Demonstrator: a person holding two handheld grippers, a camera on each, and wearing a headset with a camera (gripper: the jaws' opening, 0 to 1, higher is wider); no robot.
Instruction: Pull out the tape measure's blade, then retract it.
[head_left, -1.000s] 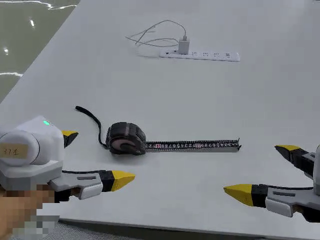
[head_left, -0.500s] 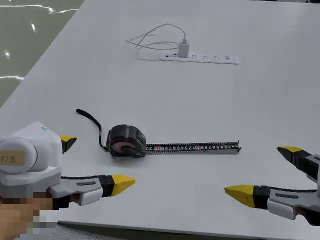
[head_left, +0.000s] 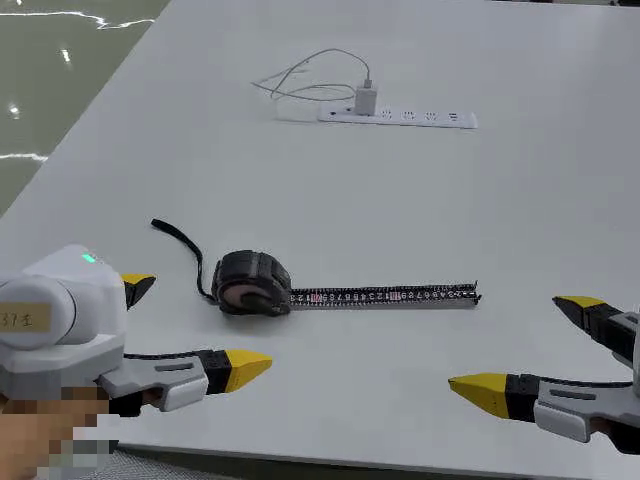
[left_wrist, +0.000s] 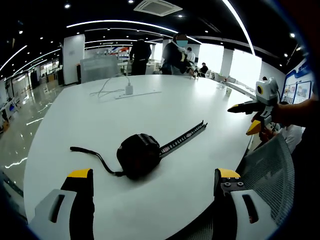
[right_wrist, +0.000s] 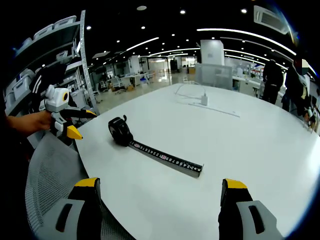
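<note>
The tape (head_left: 253, 283) lies on the table (head_left: 420, 200) between my two grippers, its blade (head_left: 385, 295) already drawn out flat toward my right, so I judge that retracting is what's left. To do it well I'd steady the tape with the left gripper (head_left: 195, 320) and guide the blade's free end with the right gripper (head_left: 522, 342) — feeding it back slowly so it doesn't snap home and jerk the tape about. Both tools are spread wide, jaws well apart, pinching nothing and touching neither tape nor blade — each hovers near the table's front edge.
</note>
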